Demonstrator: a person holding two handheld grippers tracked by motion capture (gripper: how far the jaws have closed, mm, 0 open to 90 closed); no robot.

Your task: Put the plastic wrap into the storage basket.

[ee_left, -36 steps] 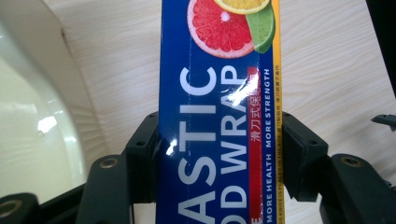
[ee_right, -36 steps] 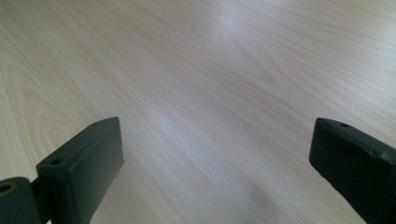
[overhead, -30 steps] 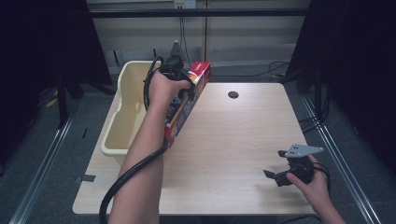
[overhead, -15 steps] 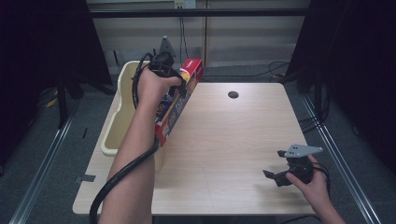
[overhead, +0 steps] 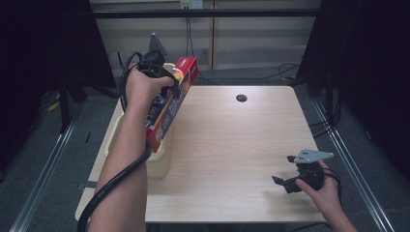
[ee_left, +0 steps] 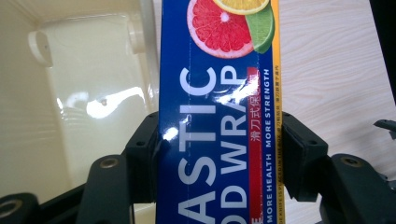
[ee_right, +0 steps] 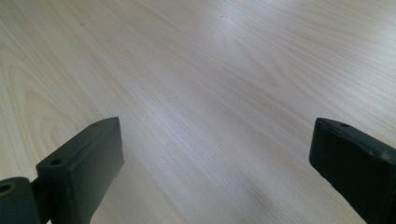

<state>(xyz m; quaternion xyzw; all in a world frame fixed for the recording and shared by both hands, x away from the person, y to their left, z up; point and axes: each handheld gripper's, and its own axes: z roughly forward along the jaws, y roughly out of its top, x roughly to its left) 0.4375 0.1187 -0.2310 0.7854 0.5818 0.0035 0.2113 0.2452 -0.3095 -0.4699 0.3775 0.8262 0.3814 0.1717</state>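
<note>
**Plastic wrap box clamped in the left claw above the tub's edge**

The plastic wrap box [overhead: 170, 107] is a long, narrow carton, deep blue on its broad face with large white lettering, a yellow stripe along one long edge and a red end panel. In the left gripper view the print reads partly as "ASTIC" and "OD WRAP", with "MORE HEALTH MORE STRENGTH" in small type beside a red strip of characters; a halved grapefruit, an orange slice and a green wedge sit at the top of that frame. Glare washes over part of the lettering.

In the high view the box sits left of centre, tilted, its red end toward the top of the frame and its lower end over the rim of the cream tub [overhead: 160, 163] at the desk's [overhead: 232, 145] left edge. The left claw [ee_left: 218, 154] is clamped on the box, one black pad pressing each long side.

The person's hand and forearm cover much of the box and most of the tub in the high view. The box's lower part is cut off by the bottom edge of the left gripper view, so the first letters of each word are lost.

The right claw [overhead: 286, 180] rests low at the lower right of the desk, jaws apart with bare wood between them.
</note>
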